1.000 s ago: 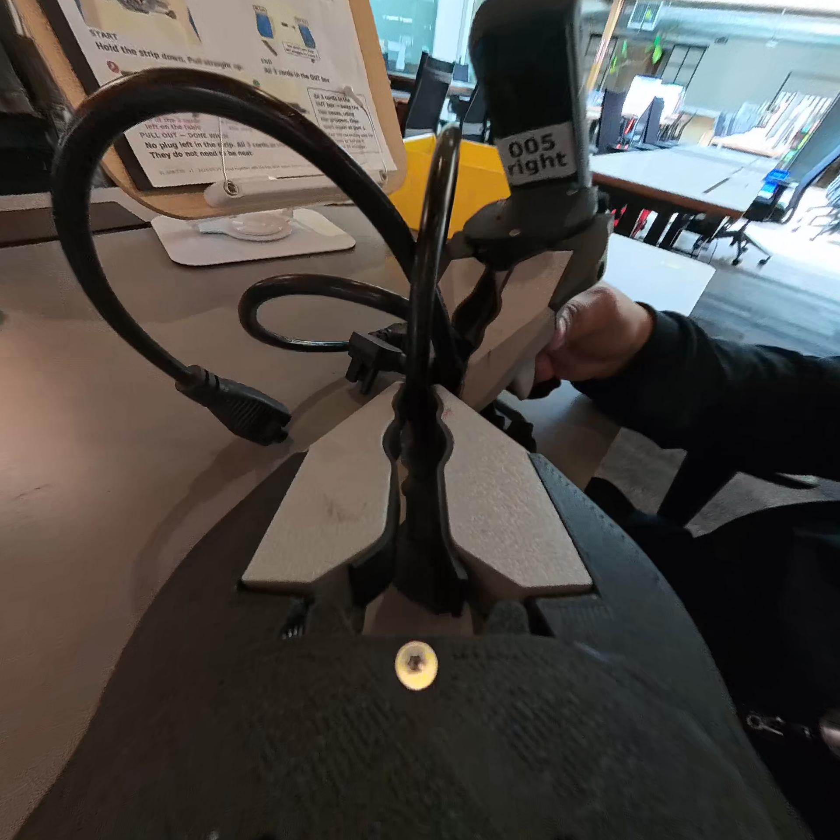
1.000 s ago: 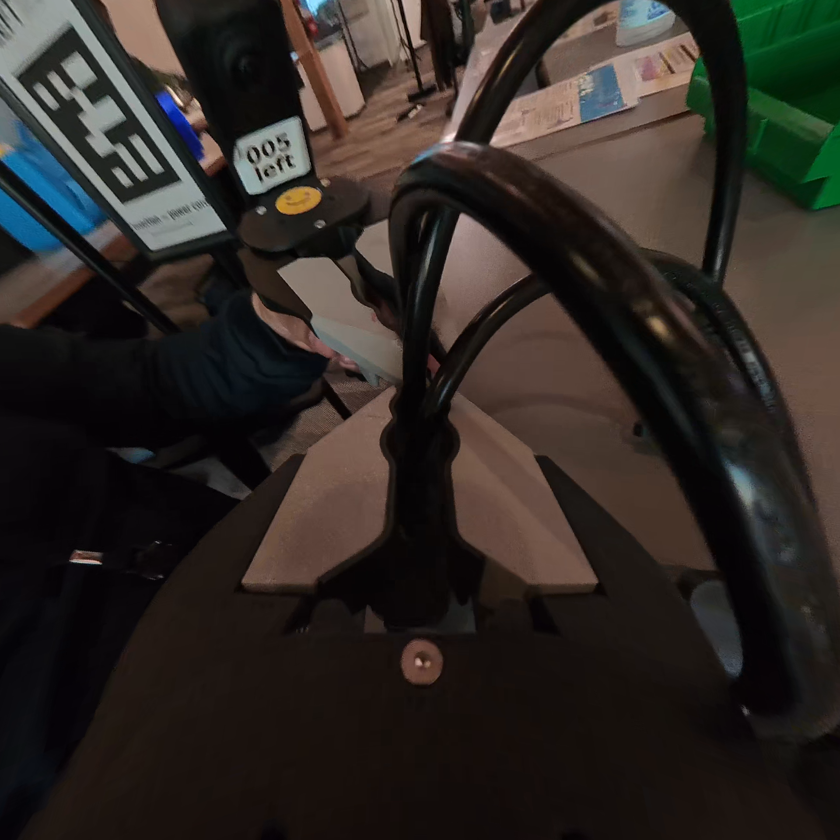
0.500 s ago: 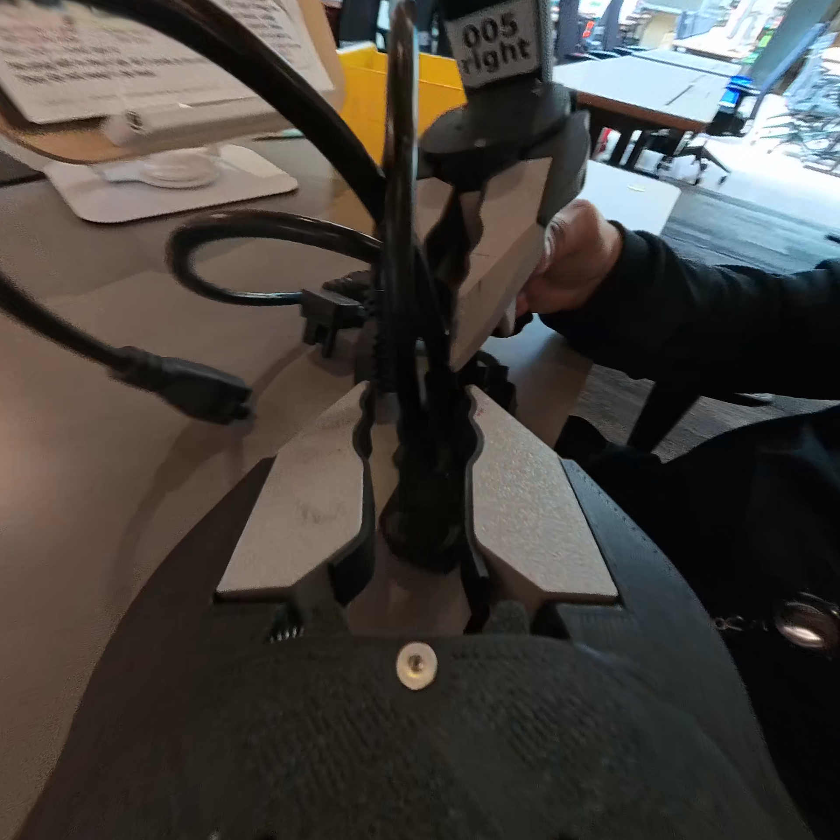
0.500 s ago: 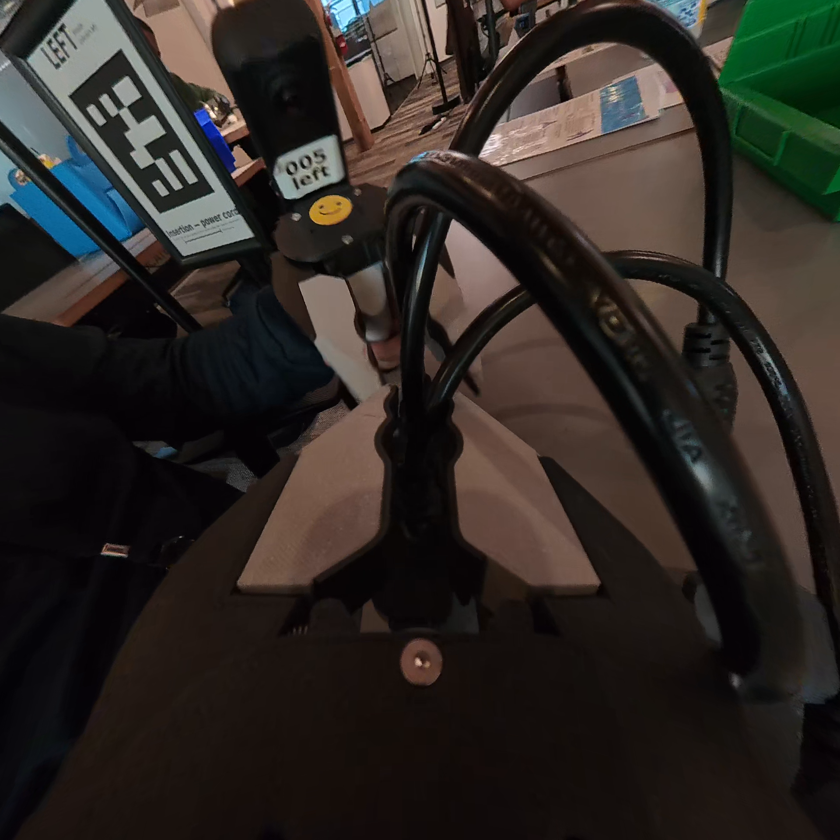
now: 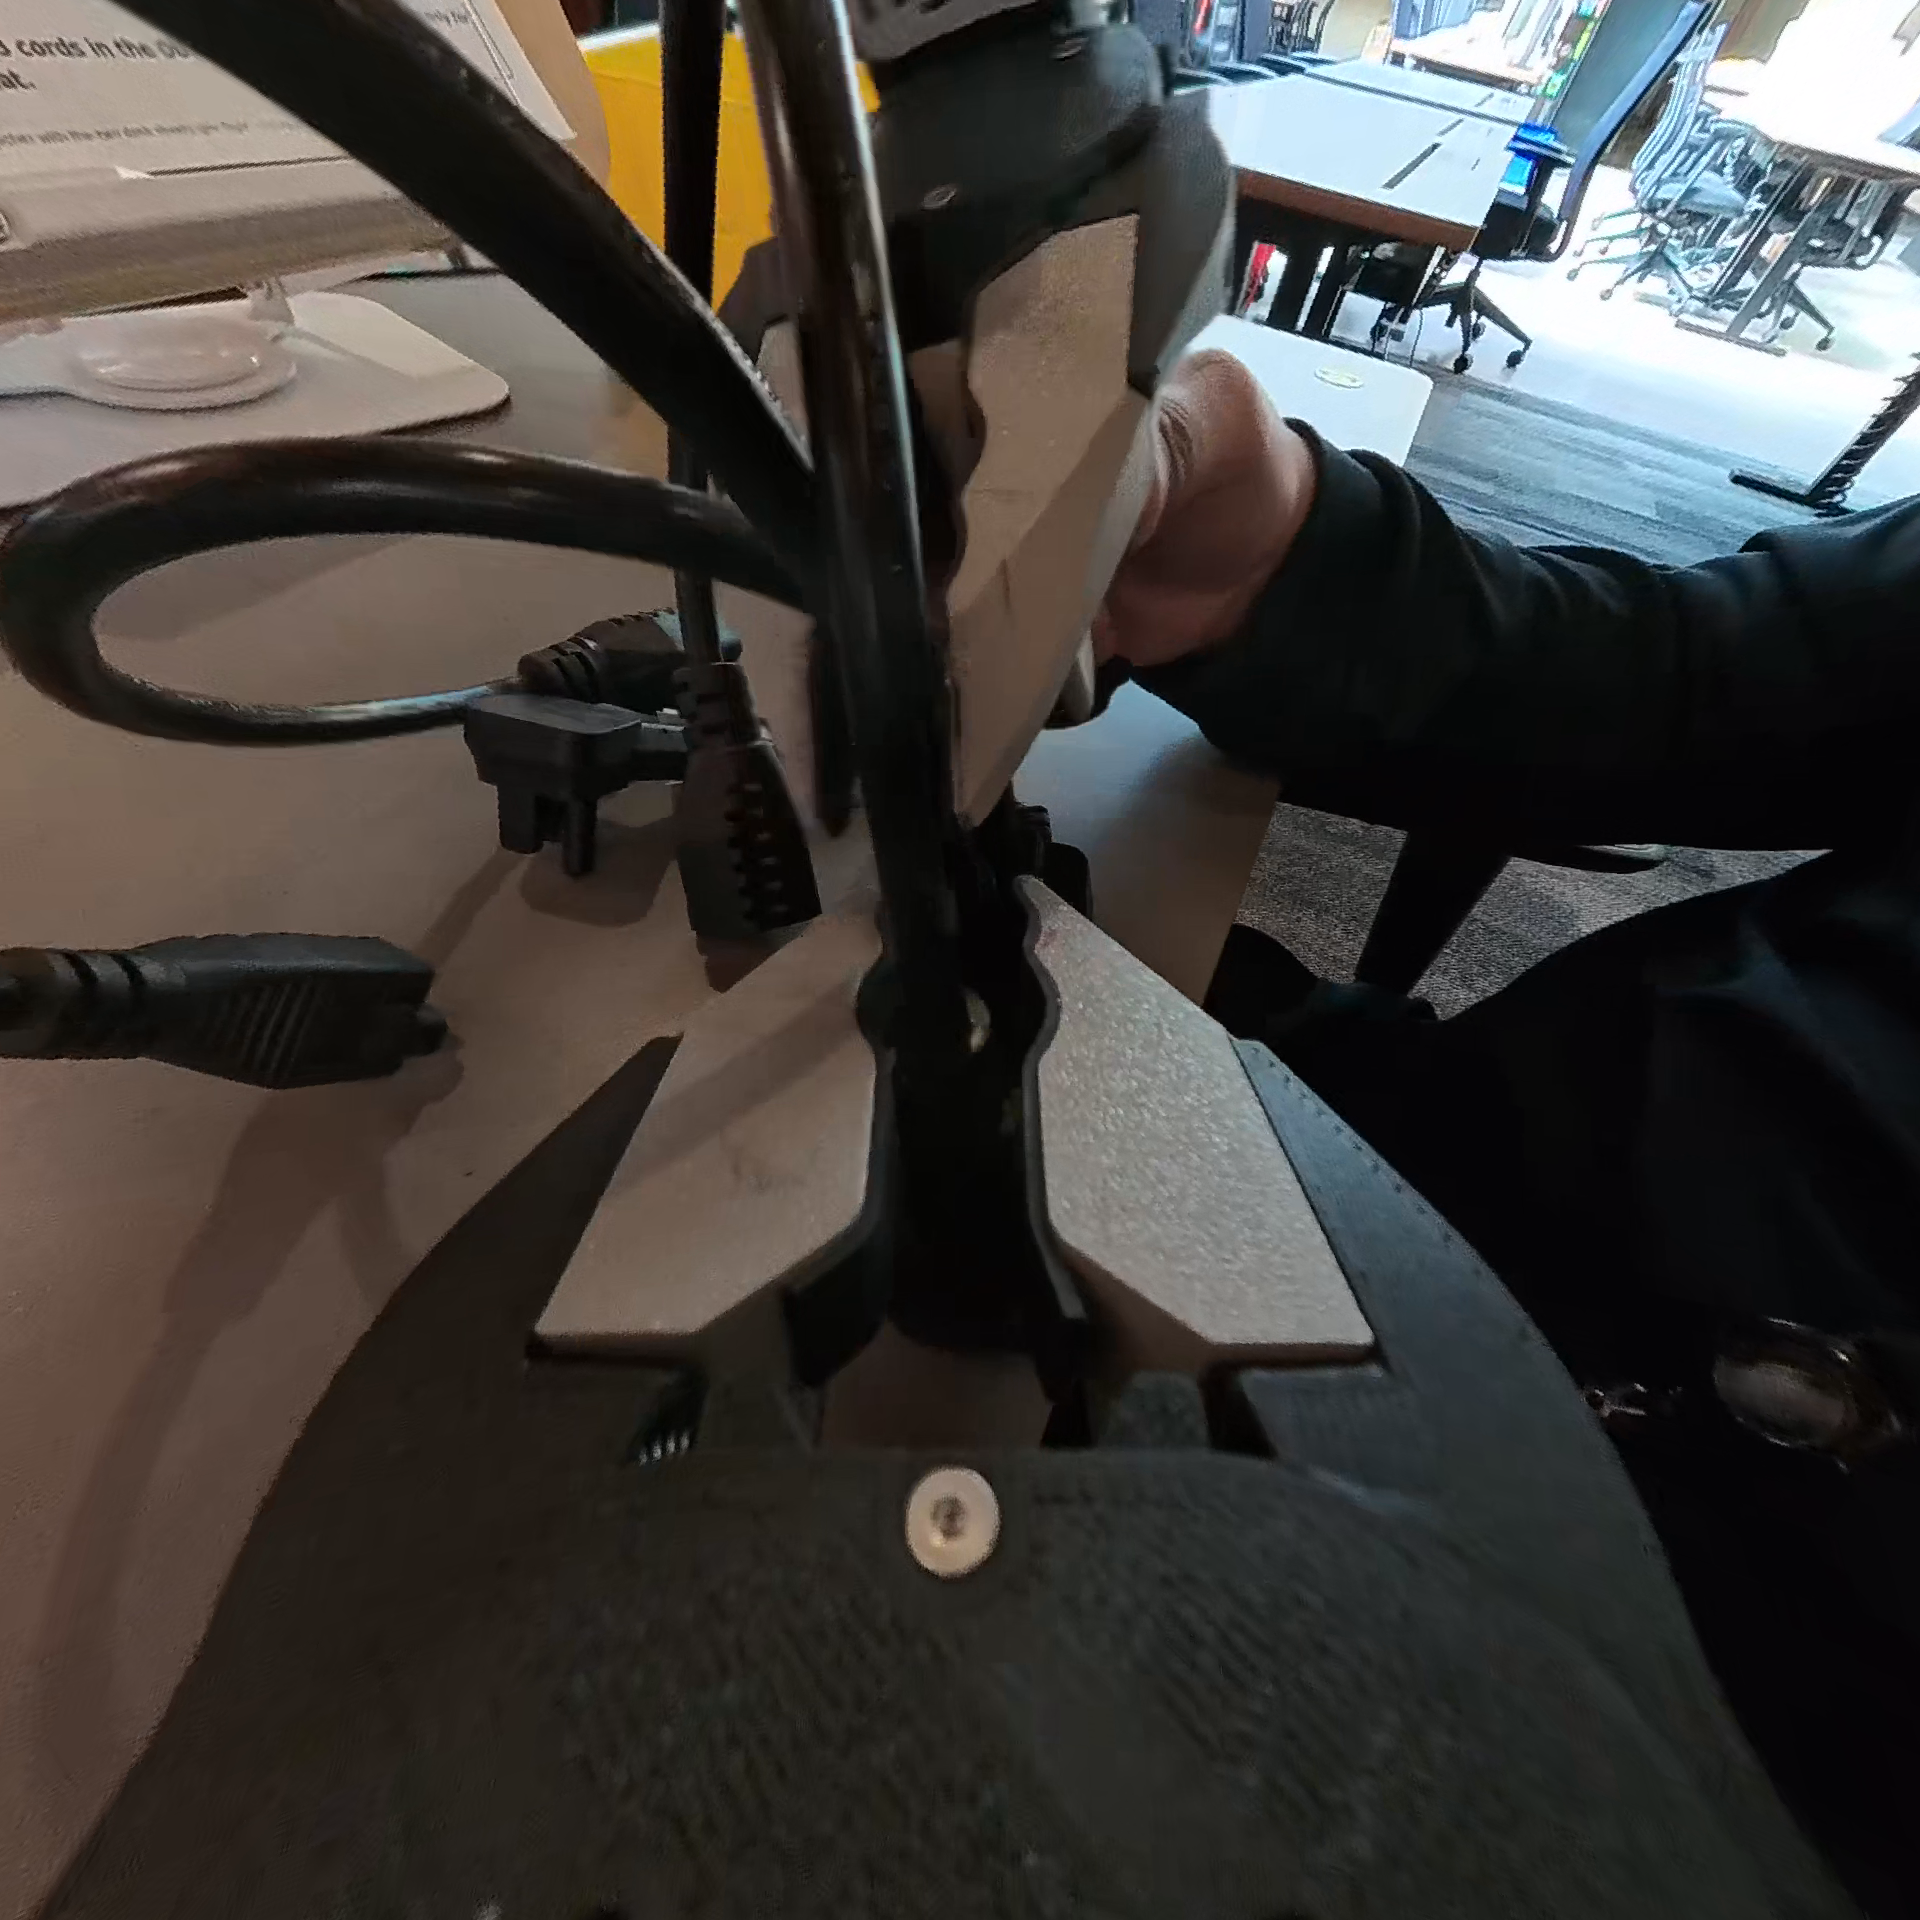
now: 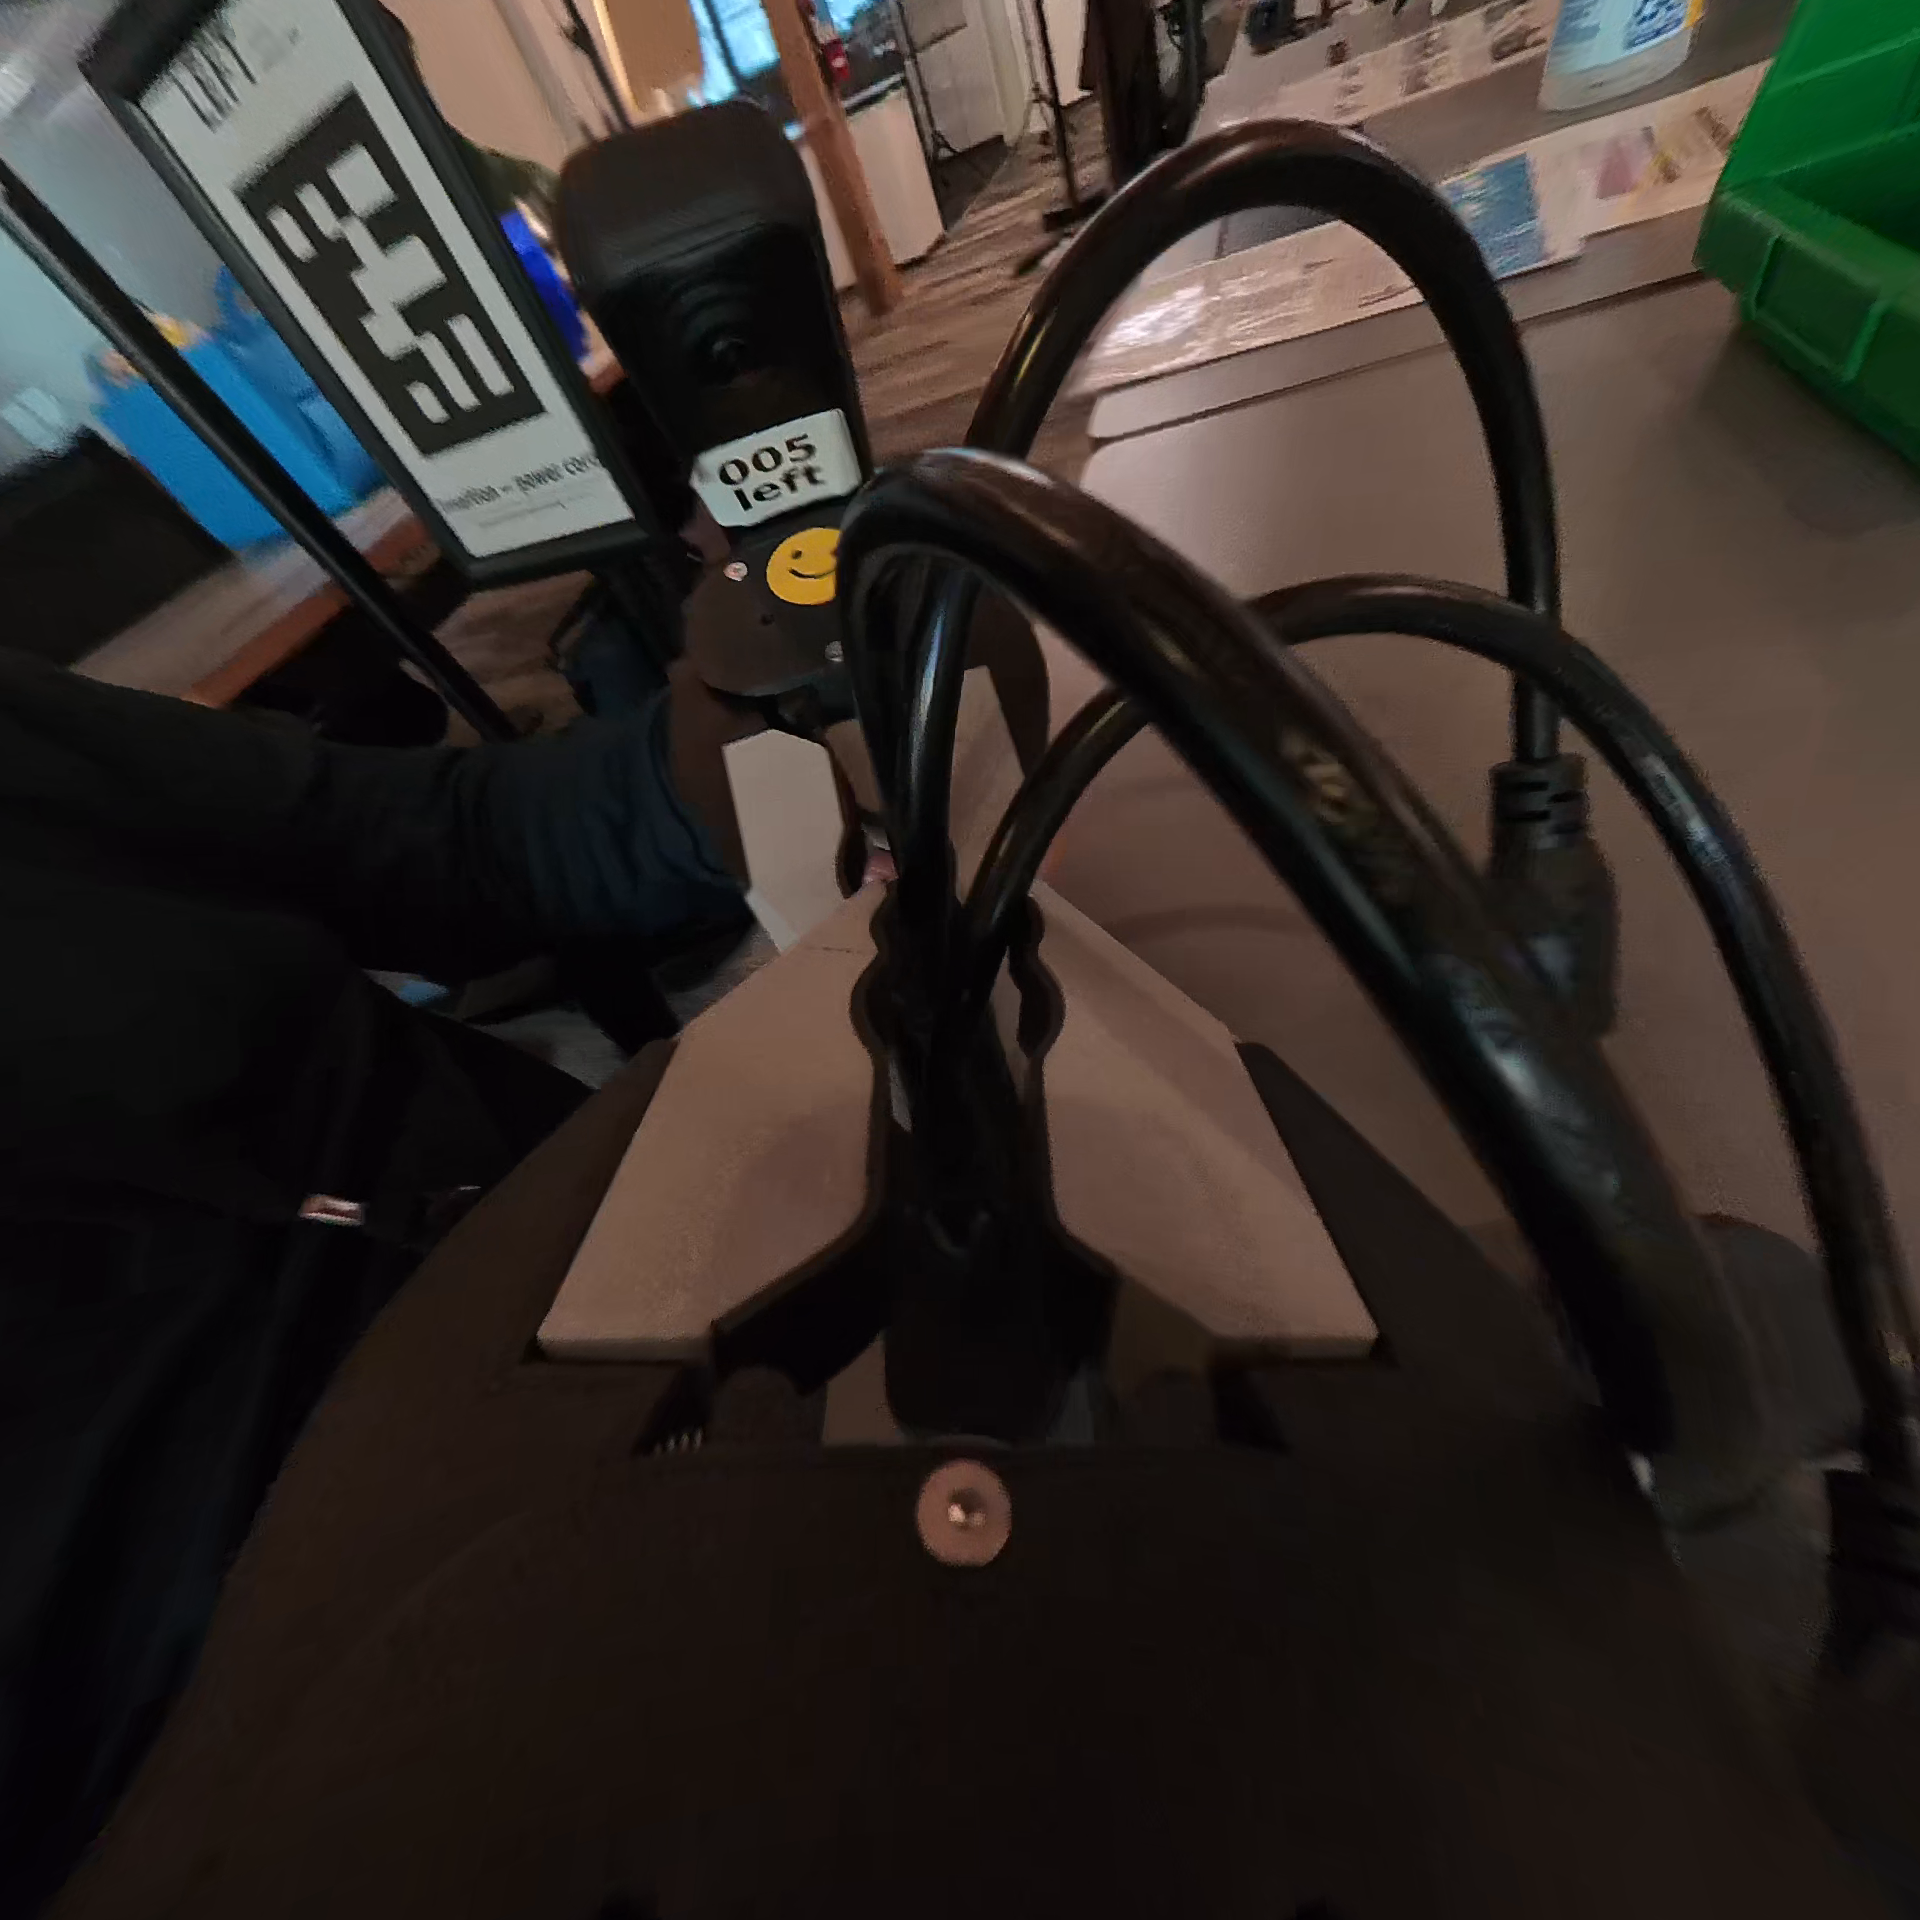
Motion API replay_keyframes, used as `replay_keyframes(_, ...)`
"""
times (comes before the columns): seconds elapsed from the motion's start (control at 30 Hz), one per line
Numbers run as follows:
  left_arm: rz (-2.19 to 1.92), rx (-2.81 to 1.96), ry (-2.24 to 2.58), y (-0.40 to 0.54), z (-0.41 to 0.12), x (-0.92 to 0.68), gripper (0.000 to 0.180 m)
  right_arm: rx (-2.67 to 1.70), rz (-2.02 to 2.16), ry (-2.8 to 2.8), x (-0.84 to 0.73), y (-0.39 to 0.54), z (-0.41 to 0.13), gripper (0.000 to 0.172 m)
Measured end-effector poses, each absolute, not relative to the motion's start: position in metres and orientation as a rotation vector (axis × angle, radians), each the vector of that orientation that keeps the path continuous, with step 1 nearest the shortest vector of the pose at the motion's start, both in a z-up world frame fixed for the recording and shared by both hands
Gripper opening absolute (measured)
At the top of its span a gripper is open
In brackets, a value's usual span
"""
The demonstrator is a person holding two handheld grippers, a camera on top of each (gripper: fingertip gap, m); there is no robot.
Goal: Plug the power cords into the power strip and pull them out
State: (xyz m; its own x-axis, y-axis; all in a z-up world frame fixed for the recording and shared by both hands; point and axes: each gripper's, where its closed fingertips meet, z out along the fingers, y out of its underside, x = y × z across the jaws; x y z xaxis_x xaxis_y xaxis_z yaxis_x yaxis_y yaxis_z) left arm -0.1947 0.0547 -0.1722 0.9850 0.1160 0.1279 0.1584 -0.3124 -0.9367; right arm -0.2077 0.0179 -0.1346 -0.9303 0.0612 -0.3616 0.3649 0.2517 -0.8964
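Several black power cords (image 5: 883, 582) form one bundle that runs between both grippers. My left gripper (image 5: 951, 914) is shut on the bundle near the table's front edge. My right gripper (image 6: 951, 914) is shut on the same cords (image 6: 925, 790), which loop up and right over the table. In the left wrist view the right gripper (image 5: 1039, 499) stands close above and ahead, held by a hand (image 5: 1216, 499). A black plug (image 5: 561, 748) and two cord end connectors (image 5: 743, 821) (image 5: 270, 1008) hang just above or rest on the grey table (image 5: 208, 1247). No power strip shows.
A yellow bin (image 5: 665, 156) and an instruction sheet on a stand (image 5: 208, 125) are at the back. A green bin (image 6: 1829, 208) is at the far right in the right wrist view. A marker sign (image 6: 384, 343) stands beyond the table edge. My right fingertips sit around 5 cm from my left ones.
My left gripper opened, moved closer to the right gripper and closed again on the cord bundle. The right gripper kept its hold on the cords.
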Motion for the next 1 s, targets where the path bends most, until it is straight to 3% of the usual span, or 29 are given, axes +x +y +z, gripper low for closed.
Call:
replay_keyframes(0.07,-0.021,-1.894,-0.196,0.056,-0.172,-0.195,0.016,0.406,-1.707,2.143,-0.204,0.017,-0.131,0.007)
replay_keyframes(0.67,0.151,-1.892,-0.281,0.049,-0.167,-0.214,0.017,0.615,-1.852,1.657,-0.225,0.014,-0.120,0.005)
replay_keyframes(1.0,0.113,-1.898,-0.297,0.047,-0.174,-0.218,0.015,0.537,-1.791,2.223,-0.224,0.018,-0.135,0.014)
